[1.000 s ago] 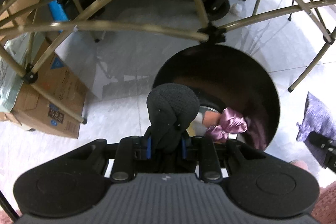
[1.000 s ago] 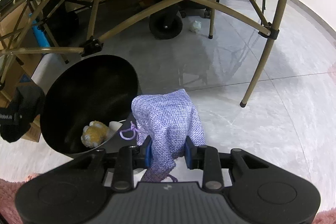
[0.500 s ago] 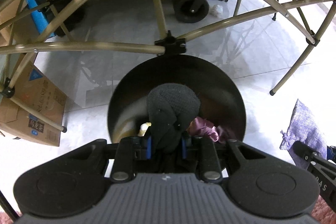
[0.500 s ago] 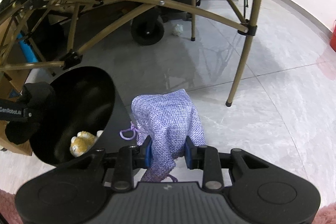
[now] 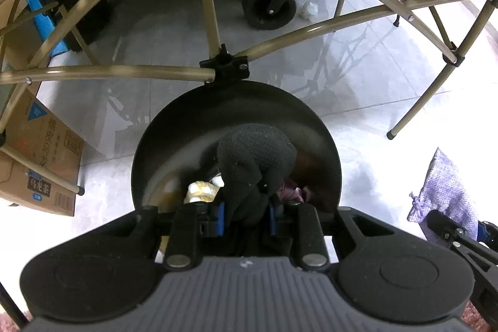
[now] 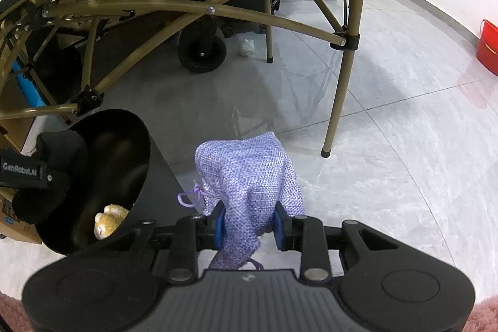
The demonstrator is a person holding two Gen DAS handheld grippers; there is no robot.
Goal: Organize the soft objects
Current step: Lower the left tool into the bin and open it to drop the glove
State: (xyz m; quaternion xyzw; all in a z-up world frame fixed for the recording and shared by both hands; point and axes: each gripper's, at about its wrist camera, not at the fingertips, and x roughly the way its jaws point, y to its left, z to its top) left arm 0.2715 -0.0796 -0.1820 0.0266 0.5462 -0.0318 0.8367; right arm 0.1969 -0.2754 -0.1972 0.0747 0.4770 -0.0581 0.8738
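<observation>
My left gripper is shut on a black knitted cloth and hangs right over the mouth of a round black bin. Inside the bin lie a yellow-white plush toy and a pink satin piece, partly hidden by the cloth. My right gripper is shut on a purple woven drawstring pouch, held over the floor to the right of the bin. The pouch also shows at the right edge of the left wrist view. The left gripper with its black cloth appears at the left of the right wrist view.
A folding frame of olive metal tubes arches over the bin, with legs standing on the grey tiled floor. A cardboard box sits left of the bin. A black wheel, a crumpled paper ball and a red bucket lie further off.
The left gripper has moved over the bin, which has slid from the right of its view to the centre. The right gripper with the pouch has shifted a little rightward, away from the bin.
</observation>
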